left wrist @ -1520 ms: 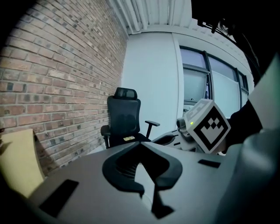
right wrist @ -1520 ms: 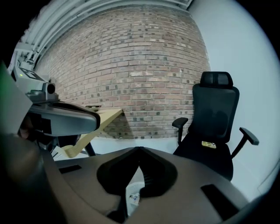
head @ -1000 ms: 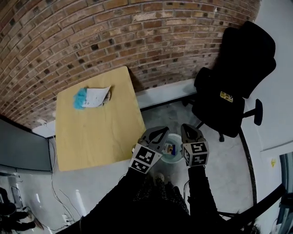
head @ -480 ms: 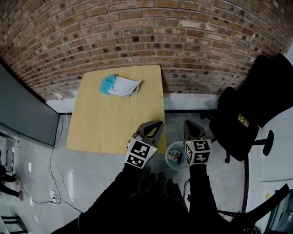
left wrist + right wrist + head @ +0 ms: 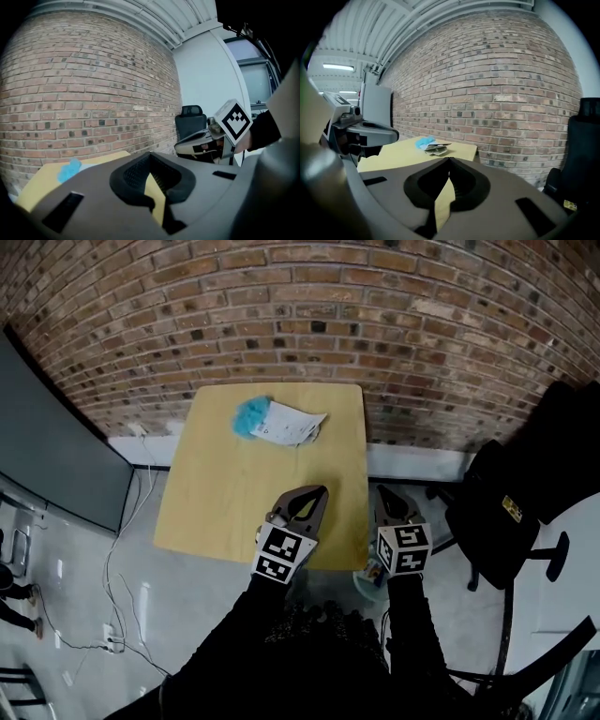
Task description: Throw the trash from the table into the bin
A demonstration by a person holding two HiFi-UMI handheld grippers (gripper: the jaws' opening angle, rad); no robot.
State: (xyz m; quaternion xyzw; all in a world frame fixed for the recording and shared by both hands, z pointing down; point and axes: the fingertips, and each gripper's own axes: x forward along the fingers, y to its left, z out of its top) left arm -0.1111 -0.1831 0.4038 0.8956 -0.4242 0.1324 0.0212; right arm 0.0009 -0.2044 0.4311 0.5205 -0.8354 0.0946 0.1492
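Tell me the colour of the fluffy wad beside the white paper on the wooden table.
Light blue; the fluffy wad shows best in the head view.

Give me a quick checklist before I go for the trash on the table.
1. Trash to pick: blue wad and white paper lie together at the far edge of the table: ok.
2. Left gripper empty: ok.
3. Right gripper empty: ok.
4. Jaws open for a grasp: both shut: not ok.
5. Bin in sight: partly hidden behind the right gripper, by the table's near corner: ok.
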